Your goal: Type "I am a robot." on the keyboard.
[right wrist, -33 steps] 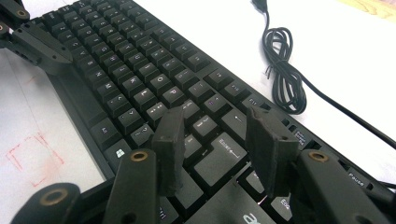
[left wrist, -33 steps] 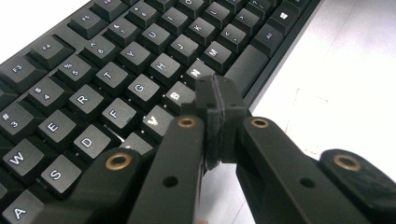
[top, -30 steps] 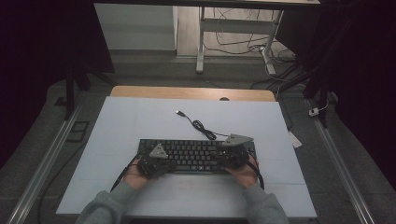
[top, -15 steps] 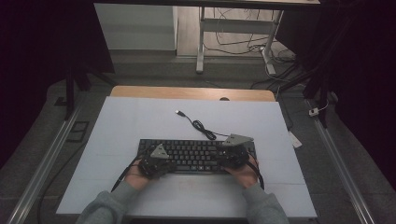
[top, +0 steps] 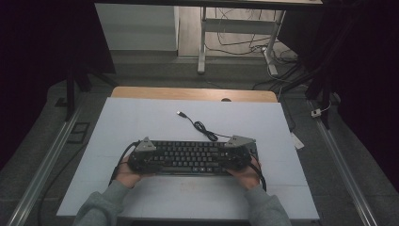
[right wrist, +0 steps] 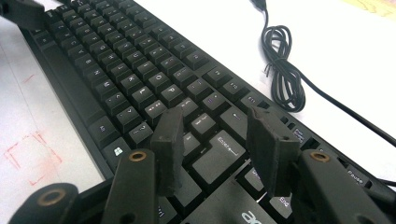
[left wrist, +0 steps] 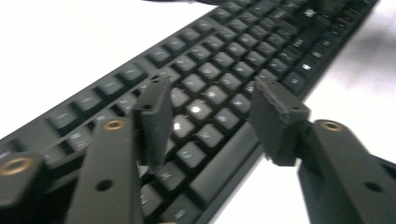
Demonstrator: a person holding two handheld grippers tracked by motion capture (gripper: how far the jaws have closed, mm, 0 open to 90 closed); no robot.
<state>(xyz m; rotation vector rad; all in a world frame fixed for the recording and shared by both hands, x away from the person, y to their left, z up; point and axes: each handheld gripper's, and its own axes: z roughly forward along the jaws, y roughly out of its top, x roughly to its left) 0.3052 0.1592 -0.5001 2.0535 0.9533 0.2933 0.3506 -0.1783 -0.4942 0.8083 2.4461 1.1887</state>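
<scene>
A black keyboard (top: 193, 157) lies flat on the white table top, near its front edge. Its black cable (top: 202, 127) curls away behind it to a loose USB plug (top: 180, 113). My left gripper (top: 151, 157) hovers over the keyboard's left end. Its jaws have just been opening, and in the left gripper view (left wrist: 212, 91) they stand apart above the keys (left wrist: 224, 60) with nothing held between them. My right gripper (top: 235, 156) is over the right end. In the right gripper view it is open (right wrist: 215, 116) above the Enter key (right wrist: 219, 151), beside the coiled cable (right wrist: 280, 74).
The white table top (top: 141, 117) stretches bare behind and beside the keyboard, with a wooden strip (top: 188, 93) at its far edge. Faint red square marks (right wrist: 30, 156) show on the surface in front of the keyboard. Metal rails (top: 47, 160) run along both sides on the floor.
My left gripper has shifted left along the keyboard toward its left end. The right gripper and the keyboard have kept their place.
</scene>
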